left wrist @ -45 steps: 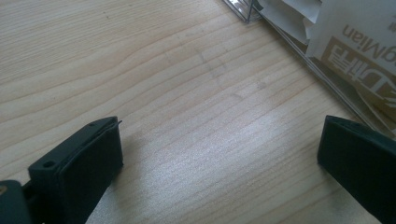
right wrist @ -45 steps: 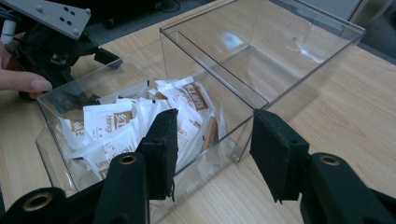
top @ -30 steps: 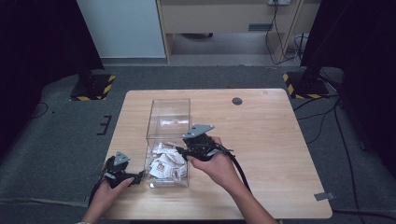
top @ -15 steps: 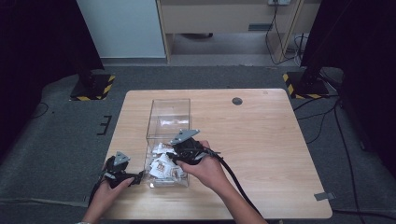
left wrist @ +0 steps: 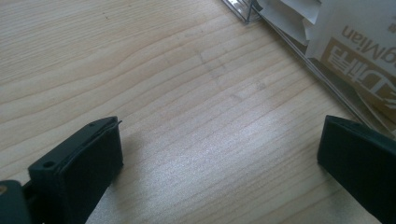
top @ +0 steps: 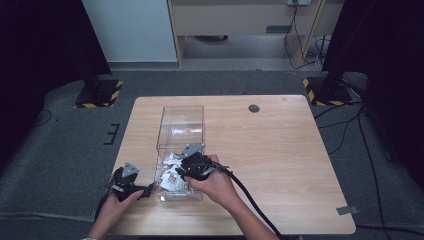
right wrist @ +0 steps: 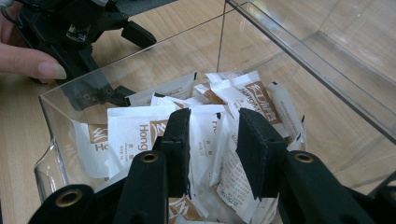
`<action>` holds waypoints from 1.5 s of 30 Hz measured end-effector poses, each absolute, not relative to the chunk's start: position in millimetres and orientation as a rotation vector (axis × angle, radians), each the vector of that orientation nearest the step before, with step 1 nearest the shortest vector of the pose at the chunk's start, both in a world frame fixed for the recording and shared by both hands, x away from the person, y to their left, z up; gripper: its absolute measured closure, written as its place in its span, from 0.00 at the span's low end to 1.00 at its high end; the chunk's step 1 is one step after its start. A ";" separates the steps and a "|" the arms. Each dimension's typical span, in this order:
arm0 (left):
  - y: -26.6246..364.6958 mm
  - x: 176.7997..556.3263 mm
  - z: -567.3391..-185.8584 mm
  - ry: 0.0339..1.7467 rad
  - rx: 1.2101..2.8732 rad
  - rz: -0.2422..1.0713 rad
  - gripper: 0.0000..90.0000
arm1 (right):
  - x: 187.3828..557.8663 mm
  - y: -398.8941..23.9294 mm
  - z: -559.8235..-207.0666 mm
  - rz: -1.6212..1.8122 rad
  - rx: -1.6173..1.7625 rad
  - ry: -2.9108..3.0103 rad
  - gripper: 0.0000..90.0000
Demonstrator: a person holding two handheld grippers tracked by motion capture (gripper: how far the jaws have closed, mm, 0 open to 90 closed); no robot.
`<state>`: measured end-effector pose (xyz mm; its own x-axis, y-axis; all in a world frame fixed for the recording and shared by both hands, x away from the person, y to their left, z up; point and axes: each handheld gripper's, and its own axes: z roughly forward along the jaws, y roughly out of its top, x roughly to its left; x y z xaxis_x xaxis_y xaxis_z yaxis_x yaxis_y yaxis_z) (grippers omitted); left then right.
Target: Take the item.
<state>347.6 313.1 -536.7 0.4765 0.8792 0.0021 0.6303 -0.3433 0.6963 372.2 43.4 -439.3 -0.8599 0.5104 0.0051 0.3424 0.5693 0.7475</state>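
Observation:
A clear plastic box [top: 181,107] stands on the wooden table, its near end heaped with white and brown sachets [top: 170,179]. My right gripper [top: 181,172] dips into that end from the right. In the right gripper view its jaws [right wrist: 212,135] have just been closing and stand a little apart over the sachets [right wrist: 135,130], with sachets showing in the gap and no pad clearly pressing. My left gripper [top: 146,190] rests on the table just left of the box, jaws wide open [left wrist: 219,144] over bare wood, with the box wall [left wrist: 299,46] and a sachet [left wrist: 364,60] at their right.
A round grommet [top: 254,108] sits in the table's far side. The right gripper's black cable [top: 252,202] trails toward the near edge. The box's far half [right wrist: 327,51] holds little. Bare wood [top: 290,150] spreads to the right of the box.
My right gripper has moved left and down into the near end of the box, closer to the sachets. The left gripper has stayed in place.

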 end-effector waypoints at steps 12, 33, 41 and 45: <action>313.1 347.6 -536.7 1.244 2.092 0.506 0.00 | 376.0 45.6 -446.9 1.116 0.743 2.602 0.81; 312.4 347.8 -536.8 1.242 2.091 0.505 0.00 | 371.6 32.2 -429.8 1.259 0.713 2.558 1.00; 312.4 347.8 -536.8 1.242 2.091 0.505 0.00 | 369.4 24.7 -414.3 1.317 0.710 2.527 1.00; 312.4 347.8 -536.7 1.242 2.091 0.505 0.00 | 369.3 20.7 -410.1 1.328 0.713 2.515 1.00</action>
<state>347.8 312.4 -536.7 0.4780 0.8783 0.0008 0.6300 -0.3435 0.6965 369.3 20.7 -410.1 -0.8611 0.5069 0.0391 0.3182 0.4774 0.8190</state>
